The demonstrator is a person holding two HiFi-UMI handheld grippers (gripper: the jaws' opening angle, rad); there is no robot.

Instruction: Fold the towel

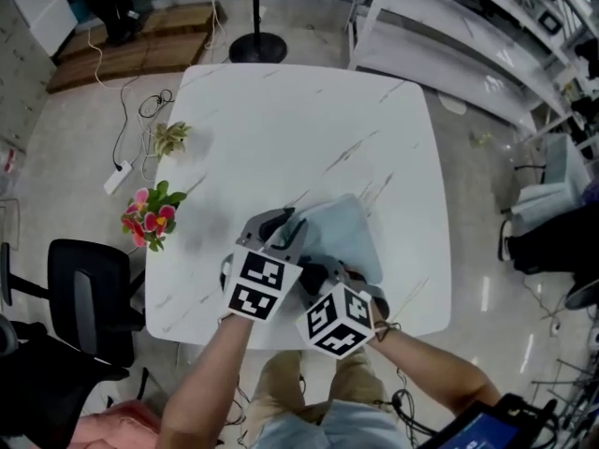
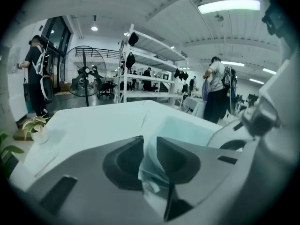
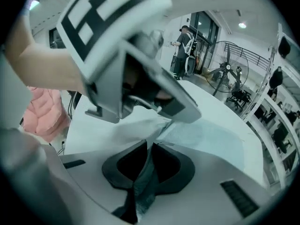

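Observation:
A pale blue towel [image 1: 351, 237] lies on the white marble table [image 1: 281, 129], close to its front edge. My left gripper [image 1: 288, 221] holds the towel's near left part, and in the left gripper view the cloth [image 2: 187, 128] is pinched between the jaws [image 2: 149, 142] and bunches up behind them. My right gripper [image 1: 316, 271] sits just behind and to the right of the left one. In the right gripper view a fold of towel [image 3: 206, 135] runs between its closed jaws [image 3: 150, 146], with the left gripper [image 3: 154, 93] directly ahead and above.
A pot of pink flowers [image 1: 150, 215] and a small green plant [image 1: 171, 138] stand at the table's left edge. A black chair [image 1: 89, 297] is at the left, a fan stand [image 1: 257, 45] is beyond the far edge, and white shelving [image 1: 449, 26] is at the back right.

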